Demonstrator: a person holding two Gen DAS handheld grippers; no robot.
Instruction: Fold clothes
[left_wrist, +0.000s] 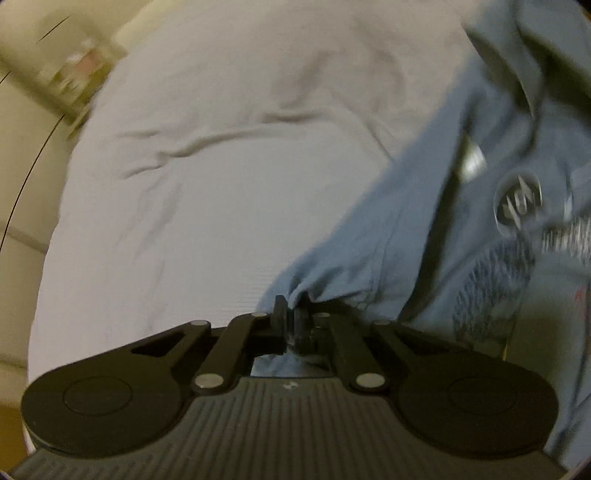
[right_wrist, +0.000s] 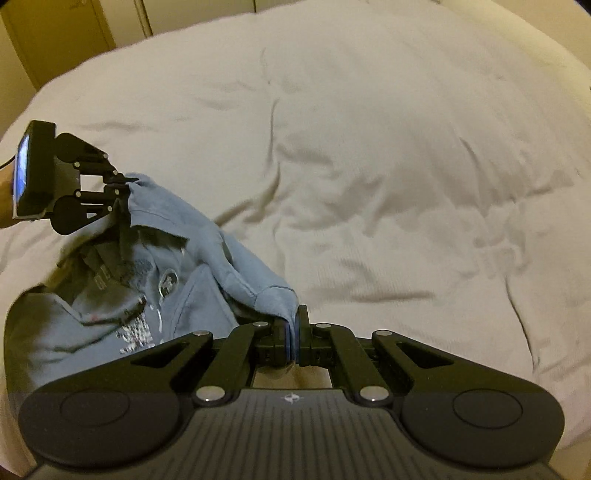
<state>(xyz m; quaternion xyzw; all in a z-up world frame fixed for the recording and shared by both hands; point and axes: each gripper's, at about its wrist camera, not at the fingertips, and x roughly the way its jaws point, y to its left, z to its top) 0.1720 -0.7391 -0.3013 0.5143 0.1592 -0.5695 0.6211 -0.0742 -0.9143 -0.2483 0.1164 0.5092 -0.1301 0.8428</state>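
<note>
Both tongs are clamped on cloth: the right tongs (right_wrist: 291, 332) pinch a folded edge of a blue shirt (right_wrist: 207, 251) at the near edge of the right wrist view, and the left tongs (left_wrist: 291, 314) pinch another bunched edge of the same shirt (left_wrist: 424, 206), their jaws drawn close with fabric between them. From the right wrist view the left tongs (right_wrist: 123, 190) show at the far left, raised, with the shirt strung between the 2 grips and sagging in the middle. Its printed front, with a round emblem (right_wrist: 168, 282) and grey lettering, faces up and is rumpled; the lower part droops toward the near left, and whether it touches the bed I cannot tell. Beyond the shirt lies the bed (right_wrist: 369, 147), covered in a pale, creased sheet, stretching to the far right. As a judgement, the fold is not finished: the shirt is held up loose, with no flat, squared layers showing. What remains is laying it out and bringing its sides together into a neat stack.
</note>
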